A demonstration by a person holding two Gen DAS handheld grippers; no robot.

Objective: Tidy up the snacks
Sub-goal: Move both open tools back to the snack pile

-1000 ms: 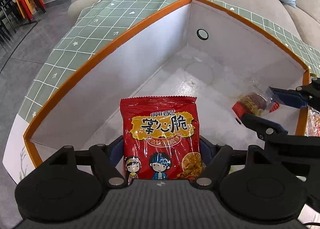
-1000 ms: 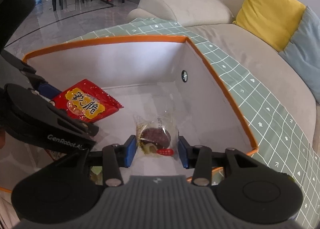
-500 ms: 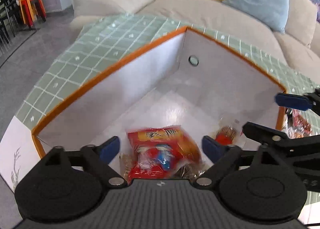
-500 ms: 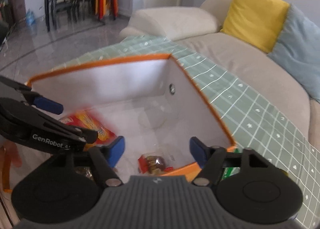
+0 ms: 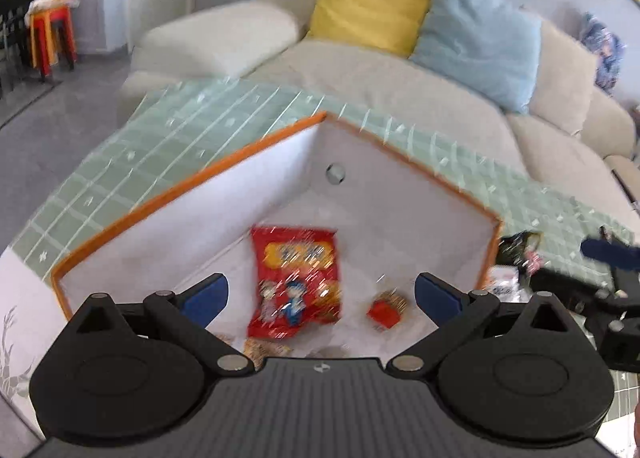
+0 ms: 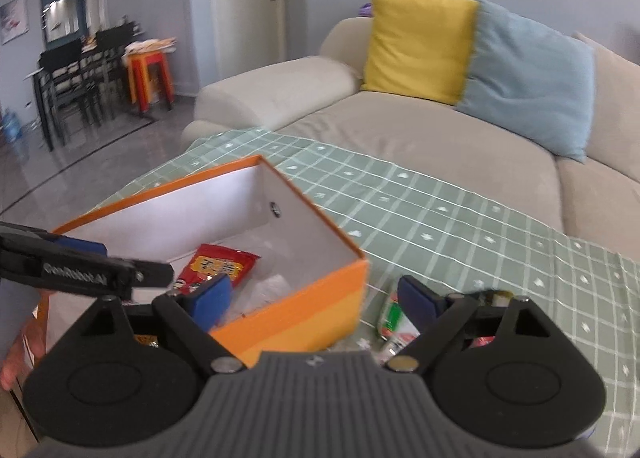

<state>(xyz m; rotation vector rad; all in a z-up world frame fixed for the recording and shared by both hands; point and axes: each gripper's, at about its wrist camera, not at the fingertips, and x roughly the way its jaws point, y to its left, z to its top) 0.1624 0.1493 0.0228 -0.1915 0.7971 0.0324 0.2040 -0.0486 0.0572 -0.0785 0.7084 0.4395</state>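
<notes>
An orange-rimmed white box (image 5: 192,193) stands on a green checked tablecloth. A red noodle snack bag (image 5: 298,278) lies flat on its floor, with a small clear snack packet (image 5: 386,308) beside it. My left gripper (image 5: 320,294) is open and empty above the box. My right gripper (image 6: 314,298) is open and empty over the box's front corner (image 6: 320,298). The red bag (image 6: 218,266) shows inside the box in the right wrist view. More snack packets (image 6: 394,322) lie on the cloth to the right of the box.
A beige sofa (image 6: 400,129) with a yellow cushion (image 6: 416,41) and a blue cushion (image 6: 528,73) stands behind the table. Loose snacks (image 5: 516,258) lie outside the box's right wall. The tablecloth (image 6: 460,217) stretches right. Dining chairs and orange stools (image 6: 150,73) stand far left.
Both grippers opened and let go of their snacks, which now lie in the box. Both grippers have risen and pulled back; the right one has shifted toward the box's right corner.
</notes>
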